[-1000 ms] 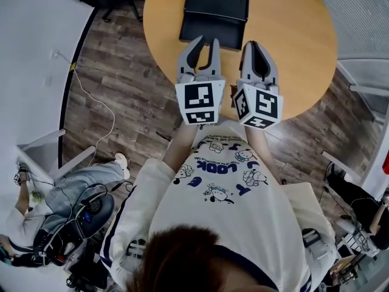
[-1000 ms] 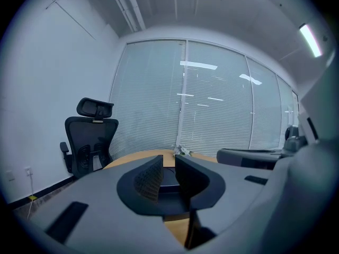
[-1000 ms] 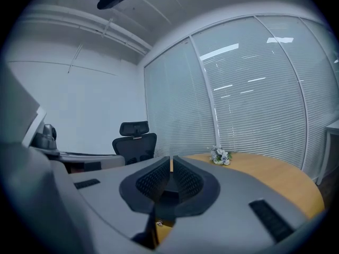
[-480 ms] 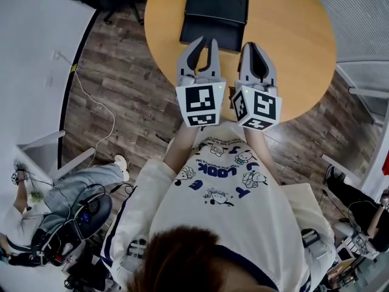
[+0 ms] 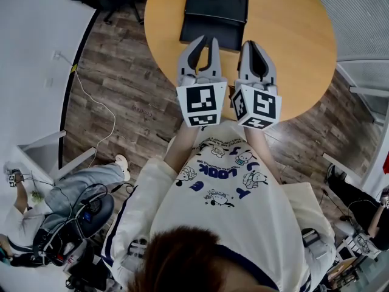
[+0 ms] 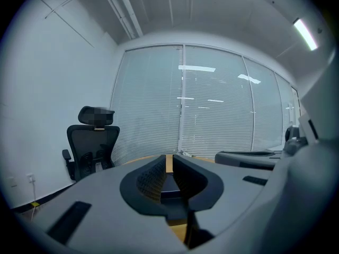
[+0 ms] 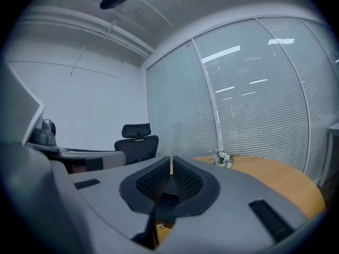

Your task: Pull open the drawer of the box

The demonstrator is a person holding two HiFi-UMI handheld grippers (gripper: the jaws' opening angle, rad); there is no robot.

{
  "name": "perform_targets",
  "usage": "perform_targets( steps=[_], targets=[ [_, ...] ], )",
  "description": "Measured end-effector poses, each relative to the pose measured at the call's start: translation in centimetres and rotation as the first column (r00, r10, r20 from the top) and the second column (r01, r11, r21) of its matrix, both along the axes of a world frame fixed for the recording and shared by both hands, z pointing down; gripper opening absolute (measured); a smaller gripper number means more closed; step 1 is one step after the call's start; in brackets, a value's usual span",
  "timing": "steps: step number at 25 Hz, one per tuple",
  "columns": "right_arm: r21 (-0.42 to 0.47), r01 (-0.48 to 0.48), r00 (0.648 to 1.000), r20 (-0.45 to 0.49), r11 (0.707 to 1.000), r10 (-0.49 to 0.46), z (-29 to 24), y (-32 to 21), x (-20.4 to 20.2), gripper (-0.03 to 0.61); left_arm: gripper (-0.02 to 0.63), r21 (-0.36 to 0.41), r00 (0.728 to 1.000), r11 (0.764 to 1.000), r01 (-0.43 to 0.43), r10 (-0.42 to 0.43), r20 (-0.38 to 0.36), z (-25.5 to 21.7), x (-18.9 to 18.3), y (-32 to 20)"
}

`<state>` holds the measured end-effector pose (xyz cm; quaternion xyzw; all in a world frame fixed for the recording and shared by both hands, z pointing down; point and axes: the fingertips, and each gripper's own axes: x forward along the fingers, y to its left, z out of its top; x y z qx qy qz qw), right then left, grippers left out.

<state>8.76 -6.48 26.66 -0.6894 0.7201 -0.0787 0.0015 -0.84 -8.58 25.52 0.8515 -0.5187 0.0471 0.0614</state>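
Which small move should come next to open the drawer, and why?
Probably ease the left gripper forward to the near face of the black box. Both it and the right gripper hold nothing and seem to stand short of the box, whose drawer looks shut.

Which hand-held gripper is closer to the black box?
Left. The left hand-held gripper points at the near edge of the black box, tips right by it; the right hand-held gripper points just beside its near right corner.
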Motion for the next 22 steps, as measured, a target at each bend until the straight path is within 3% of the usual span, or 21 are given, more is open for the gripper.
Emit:
perform_targets(
  steps=[22],
  targets=[
    [-0.005,-0.009,1.0,0.007,1.0,0.009,-0.1,-0.6,-0.5,0.037,0.049,0.006,1.0,1.0,-0.014,0.013,0.006,-0.7,-0.4,-0.5]
  ],
)
